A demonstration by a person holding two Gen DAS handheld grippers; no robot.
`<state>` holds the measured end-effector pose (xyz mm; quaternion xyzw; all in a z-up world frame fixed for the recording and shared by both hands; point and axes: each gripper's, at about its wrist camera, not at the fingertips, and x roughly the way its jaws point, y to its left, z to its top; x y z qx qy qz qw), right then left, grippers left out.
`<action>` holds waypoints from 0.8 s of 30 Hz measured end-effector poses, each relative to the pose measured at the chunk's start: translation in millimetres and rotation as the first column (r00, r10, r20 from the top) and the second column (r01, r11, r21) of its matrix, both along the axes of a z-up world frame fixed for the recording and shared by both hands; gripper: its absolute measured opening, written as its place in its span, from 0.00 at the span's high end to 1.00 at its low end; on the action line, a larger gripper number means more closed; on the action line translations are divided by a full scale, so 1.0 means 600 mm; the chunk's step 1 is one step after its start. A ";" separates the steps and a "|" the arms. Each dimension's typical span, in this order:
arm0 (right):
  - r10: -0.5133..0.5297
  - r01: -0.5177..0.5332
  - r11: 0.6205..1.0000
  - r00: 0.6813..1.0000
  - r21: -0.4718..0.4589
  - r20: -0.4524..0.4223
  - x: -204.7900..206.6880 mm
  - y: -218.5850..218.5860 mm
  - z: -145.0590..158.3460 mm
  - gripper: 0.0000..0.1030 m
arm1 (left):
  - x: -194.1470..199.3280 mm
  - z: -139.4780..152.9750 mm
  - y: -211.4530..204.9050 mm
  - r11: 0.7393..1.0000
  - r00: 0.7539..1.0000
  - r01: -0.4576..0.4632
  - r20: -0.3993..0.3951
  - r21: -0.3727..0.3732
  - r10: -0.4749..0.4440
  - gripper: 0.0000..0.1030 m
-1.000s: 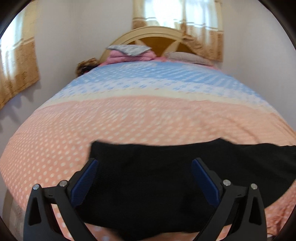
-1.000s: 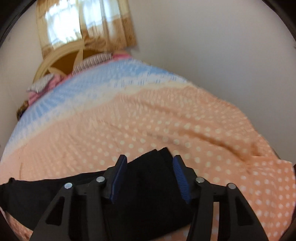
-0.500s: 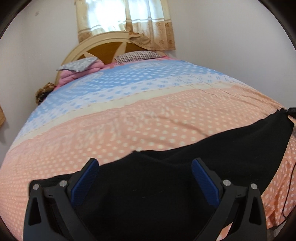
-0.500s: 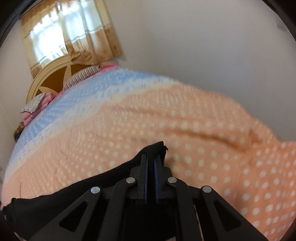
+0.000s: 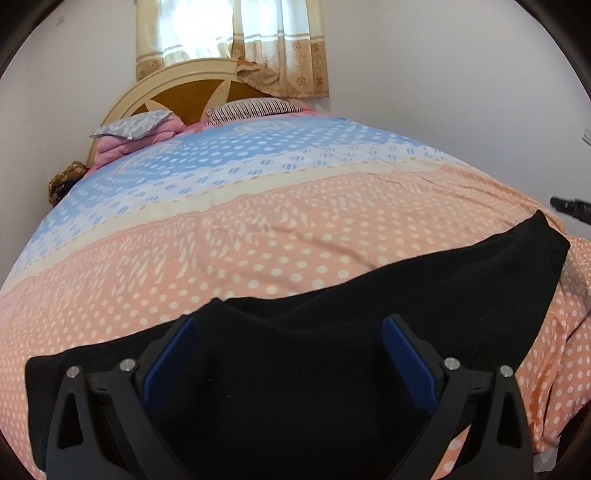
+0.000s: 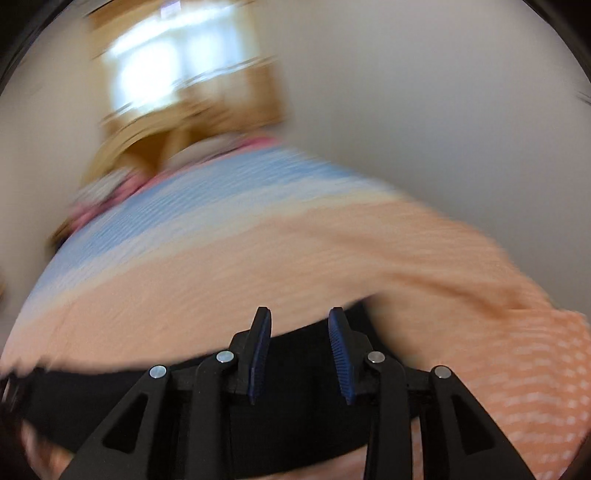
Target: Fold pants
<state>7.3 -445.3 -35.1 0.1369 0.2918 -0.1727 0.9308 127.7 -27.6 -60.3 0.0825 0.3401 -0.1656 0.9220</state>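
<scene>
Black pants (image 5: 424, 295) lie spread across the near part of the bed, one end reaching to the right edge. My left gripper (image 5: 290, 332) is wide open and hovers over the pants' middle. In the blurred right wrist view, my right gripper (image 6: 300, 326) is partly open, its jaws apart, above the far edge of the black pants (image 6: 295, 369). Nothing is held between its pads. The tip of the right gripper shows at the far right of the left wrist view (image 5: 569, 206).
The bed (image 5: 258, 229) has a peach dotted and blue cover. Pillows and a pink folded blanket (image 5: 125, 144) lie by the headboard (image 5: 184, 88). White walls stand close on the right. A curtained window (image 5: 229, 33) is behind.
My right gripper was shut on the pants' end half a second ago; now it has opened and is moving fast. The left view has swung left, gripper still open.
</scene>
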 end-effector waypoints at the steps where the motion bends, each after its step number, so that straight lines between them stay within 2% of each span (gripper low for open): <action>1: 0.072 -0.072 0.997 0.997 0.002 -0.027 0.014 0.036 -0.006 0.67 | 0.007 -0.006 -0.004 1.000 1.000 -0.007 -0.016 0.007 0.007 0.08; 3: 0.201 -0.198 0.979 0.977 0.046 -0.068 0.041 0.093 -0.024 0.67 | 0.018 -0.015 -0.008 1.000 0.999 -0.022 -0.034 0.018 0.022 0.12; 5: 0.307 -0.299 0.950 0.946 0.091 -0.102 0.068 0.143 -0.050 0.67 | 0.032 -0.028 -0.005 0.998 0.997 -0.060 -0.043 0.026 0.061 0.12; 7: 0.322 -0.315 0.947 0.929 0.069 -0.181 0.106 0.179 -0.082 0.67 | 0.052 -0.047 0.002 0.993 0.990 -0.114 -0.083 0.042 0.117 0.11; 9: 0.297 -0.285 0.955 0.929 0.085 -0.223 0.140 0.188 -0.114 0.66 | 0.061 -0.058 0.013 0.991 0.986 -0.134 -0.098 0.012 0.135 0.09; 11: 0.292 -0.289 0.956 0.934 0.045 -0.205 0.155 0.192 -0.116 0.64 | 0.062 -0.057 0.027 0.986 0.979 -0.165 -0.121 -0.020 0.161 0.09; 13: 0.293 -0.284 0.956 0.940 0.074 -0.173 0.151 0.184 -0.100 0.65 | 0.056 -0.046 0.033 0.983 0.978 -0.181 -0.108 -0.007 0.180 0.10; 15: 0.263 -0.253 0.961 0.961 0.111 -0.086 0.125 0.167 -0.065 0.65 | 0.046 -0.031 0.033 0.982 0.980 -0.190 -0.065 0.020 0.191 0.11; 17: 0.290 -0.288 0.954 0.957 0.088 -0.009 0.107 0.181 -0.026 0.65 | 0.040 -0.018 0.027 0.985 0.984 -0.173 -0.043 0.008 0.173 0.11; 19: 0.350 -0.349 0.935 0.937 0.064 -0.006 0.110 0.216 -0.011 0.65 | 0.043 -0.011 0.006 0.990 0.990 -0.139 -0.032 0.001 0.138 0.11; 21: 0.409 -0.405 0.911 0.912 0.079 -0.040 0.127 0.243 -0.021 0.65 | 0.047 -0.011 -0.019 0.995 0.994 -0.098 -0.038 -0.004 0.098 0.11; 24: 0.512 -0.489 0.856 0.846 0.169 -0.145 0.165 0.301 -0.090 0.64 | 0.051 -0.019 -0.055 0.998 0.997 -0.055 -0.046 0.009 0.055 0.11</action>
